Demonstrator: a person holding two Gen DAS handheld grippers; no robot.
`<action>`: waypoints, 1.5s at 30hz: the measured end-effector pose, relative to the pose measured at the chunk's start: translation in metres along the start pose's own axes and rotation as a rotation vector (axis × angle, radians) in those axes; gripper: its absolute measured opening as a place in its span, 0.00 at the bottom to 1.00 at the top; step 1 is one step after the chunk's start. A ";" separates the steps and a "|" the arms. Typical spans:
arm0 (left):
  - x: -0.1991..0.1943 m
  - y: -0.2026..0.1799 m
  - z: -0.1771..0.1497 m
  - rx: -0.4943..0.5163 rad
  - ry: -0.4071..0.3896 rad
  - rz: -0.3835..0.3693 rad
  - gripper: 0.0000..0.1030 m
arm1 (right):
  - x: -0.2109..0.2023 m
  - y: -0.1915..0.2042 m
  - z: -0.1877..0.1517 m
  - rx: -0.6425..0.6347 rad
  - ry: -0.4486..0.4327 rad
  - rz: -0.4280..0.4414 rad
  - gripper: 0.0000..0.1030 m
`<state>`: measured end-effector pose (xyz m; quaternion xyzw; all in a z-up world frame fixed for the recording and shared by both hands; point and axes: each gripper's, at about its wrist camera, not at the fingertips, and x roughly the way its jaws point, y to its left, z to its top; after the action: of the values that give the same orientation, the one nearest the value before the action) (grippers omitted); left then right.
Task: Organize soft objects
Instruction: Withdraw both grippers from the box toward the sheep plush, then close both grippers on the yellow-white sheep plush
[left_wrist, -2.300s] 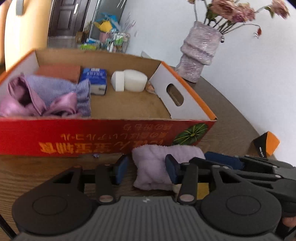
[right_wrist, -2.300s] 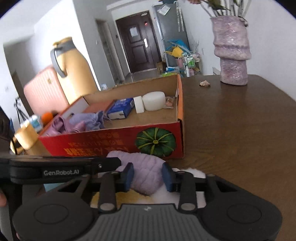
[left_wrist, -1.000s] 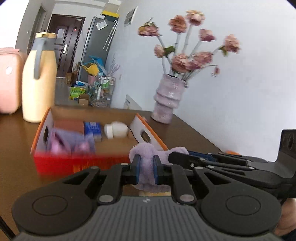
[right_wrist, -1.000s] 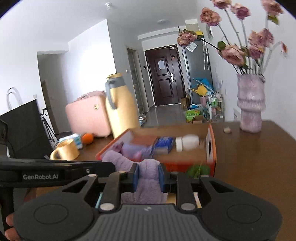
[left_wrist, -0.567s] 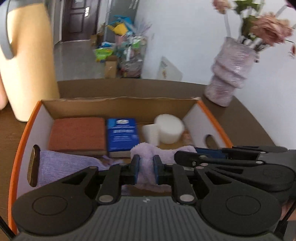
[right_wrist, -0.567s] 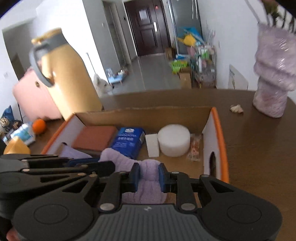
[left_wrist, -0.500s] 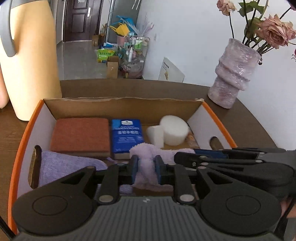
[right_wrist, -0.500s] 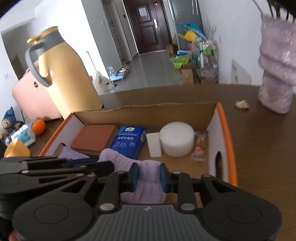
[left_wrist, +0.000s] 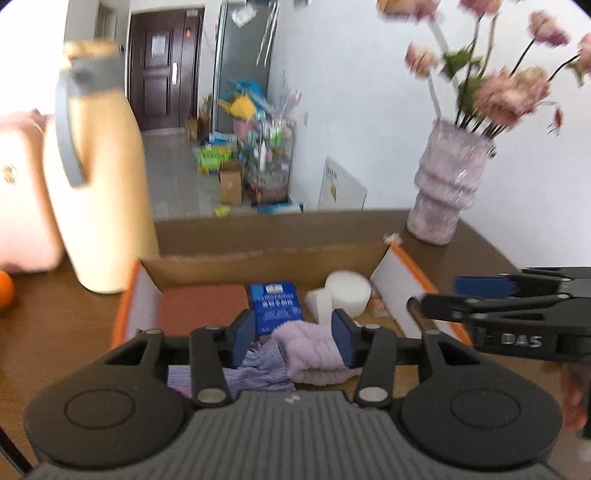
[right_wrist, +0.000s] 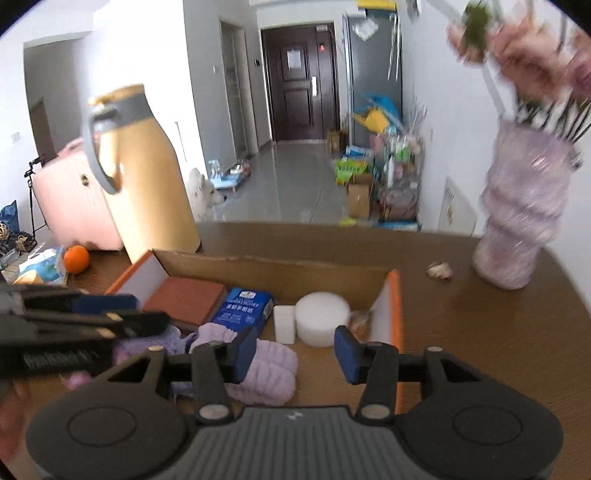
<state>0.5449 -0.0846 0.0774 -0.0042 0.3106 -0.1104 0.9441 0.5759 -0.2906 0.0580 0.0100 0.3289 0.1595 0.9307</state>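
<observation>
- The near wall of the cardboard box (right_wrist: 394, 314) is hidden behind both gripper bodies; the vase (left_wrist: 445, 192) and flowers are smeared by motion.
- Both grippers tilt down over the box, side by side.
- The left gripper (left_wrist: 293, 336) and right gripper (right_wrist: 295, 354), clamped on the lilac towel (right_wrist: 264, 371) half a second ago, have just been opening; it now lies loose on the box floor, near the blue tissue pack (right_wrist: 243, 306).

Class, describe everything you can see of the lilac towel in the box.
The lilac towel is soft, fluffy terry cloth, bunched into ribbed folds. It lies on the floor of the box, near its front, in front of the blue packet and beside a striped cloth. Both grippers' jaws have just been opening; neither grips it.
</observation>
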 end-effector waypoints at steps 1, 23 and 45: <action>-0.014 -0.001 0.000 0.007 -0.022 0.004 0.52 | -0.015 -0.002 0.000 -0.008 -0.014 -0.010 0.56; -0.185 -0.046 -0.104 0.013 -0.219 0.032 0.62 | -0.211 -0.002 -0.108 -0.005 -0.208 -0.062 0.63; -0.095 -0.080 -0.174 -0.155 0.054 -0.238 0.65 | -0.189 -0.028 -0.231 0.281 -0.188 0.062 0.60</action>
<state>0.3523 -0.1322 -0.0010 -0.1111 0.3406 -0.1972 0.9126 0.3036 -0.3942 -0.0110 0.1651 0.2589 0.1388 0.9415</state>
